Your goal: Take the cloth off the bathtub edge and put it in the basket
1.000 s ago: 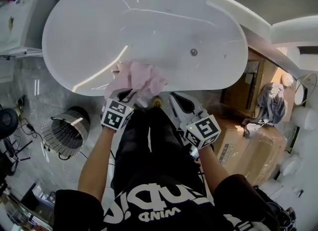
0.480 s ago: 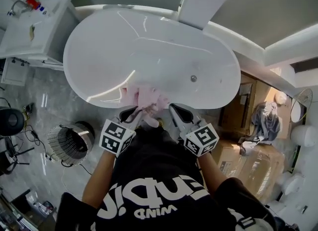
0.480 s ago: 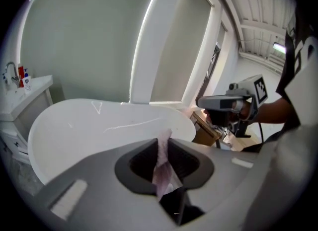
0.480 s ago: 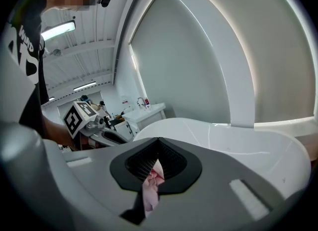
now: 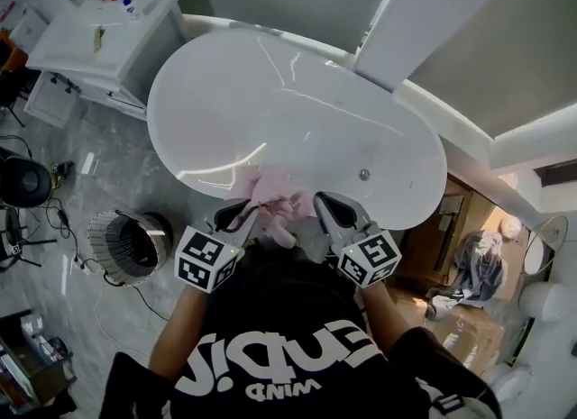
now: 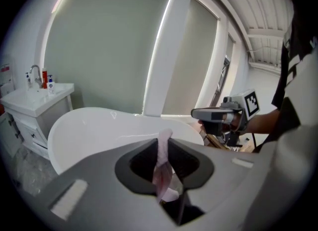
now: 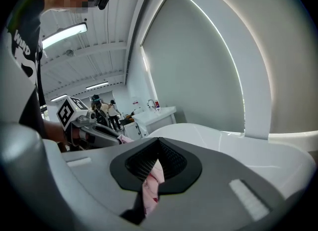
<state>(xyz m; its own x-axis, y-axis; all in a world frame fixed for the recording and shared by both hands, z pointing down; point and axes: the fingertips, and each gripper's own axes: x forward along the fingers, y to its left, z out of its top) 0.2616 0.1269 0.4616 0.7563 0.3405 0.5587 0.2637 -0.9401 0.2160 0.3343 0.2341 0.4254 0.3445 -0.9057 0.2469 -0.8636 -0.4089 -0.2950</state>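
The pink cloth (image 5: 274,194) hangs bunched in the air above the near rim of the white bathtub (image 5: 297,111), held between both grippers. My left gripper (image 5: 247,213) is shut on the cloth's left part; in the left gripper view a strip of cloth (image 6: 162,168) is pinched between the jaws (image 6: 163,143). My right gripper (image 5: 324,203) is shut on the right part, and the right gripper view shows a cloth fold (image 7: 151,185) caught in its jaws (image 7: 159,148). The round wire basket (image 5: 124,244) stands on the floor to the left, below the tub.
A white sink cabinet (image 5: 108,30) with a tap and bottles stands left of the tub. A white pillar (image 5: 424,12) rises behind it. Cables and a dark round thing (image 5: 22,181) lie on the floor at the left. Cardboard boxes (image 5: 446,255) are at the right.
Both grippers have risen with the cloth, which has come up off the tub's edge and now hangs between them. The tub and basket look farther below.
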